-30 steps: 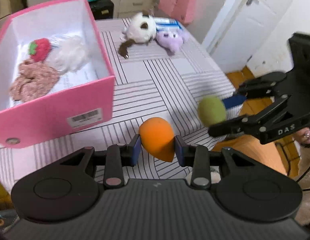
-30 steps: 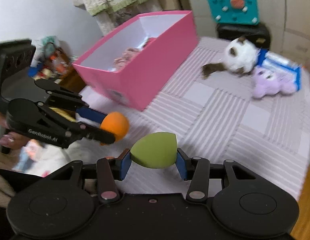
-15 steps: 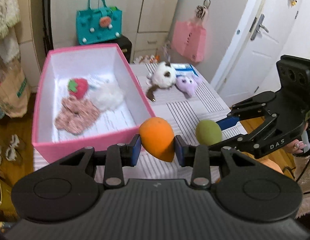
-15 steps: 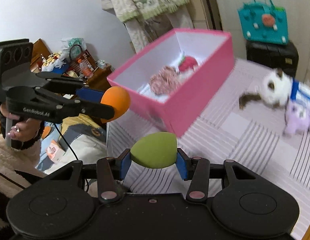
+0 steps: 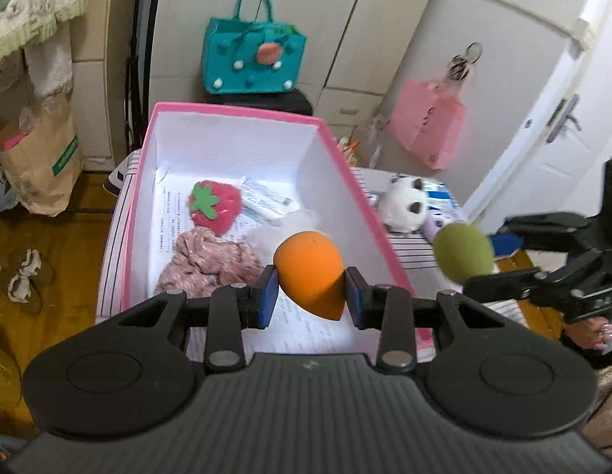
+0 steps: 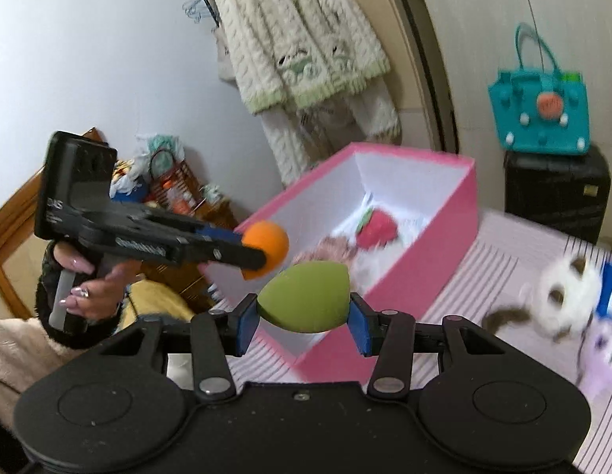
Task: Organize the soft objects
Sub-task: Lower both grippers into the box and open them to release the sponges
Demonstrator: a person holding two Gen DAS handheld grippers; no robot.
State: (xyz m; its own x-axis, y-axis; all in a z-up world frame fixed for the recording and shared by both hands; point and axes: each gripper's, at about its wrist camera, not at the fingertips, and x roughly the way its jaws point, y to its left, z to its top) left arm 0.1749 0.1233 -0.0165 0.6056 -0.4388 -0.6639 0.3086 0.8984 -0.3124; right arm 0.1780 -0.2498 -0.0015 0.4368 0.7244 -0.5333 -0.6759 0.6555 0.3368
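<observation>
Sitting on the striped table (image 5: pixel 408 245), the big pink box (image 5: pixel 345 166) was the home for the soft things, and it already had a red strawberry toy (image 5: pixel 215 205), a pink crumpled cloth (image 5: pixel 207 260) and something white and fluffy inside. A white and brown plush (image 6: pixel 562 296) and a small purple plush (image 6: pixel 606 351) lay on the table past the box, not put away yet. The step in hand looked like carrying two sponges to the box. The left gripper (image 5: pixel 310 296) squeezed the orange sponge (image 5: pixel 310 272) tight between its blue pads, and it hung over the open box, above the near end. The right gripper (image 6: pixel 304 318) squeezed the green sponge (image 6: pixel 306 296) the same way, but it was just outside the box, near the long pink wall. Next, I think the left one only needed to let go so the orange sponge could drop in. The right one probably needed to go a bit farther, over the wall, before letting go. Both sponges are light and squishy, so they might bounce a little.
</observation>
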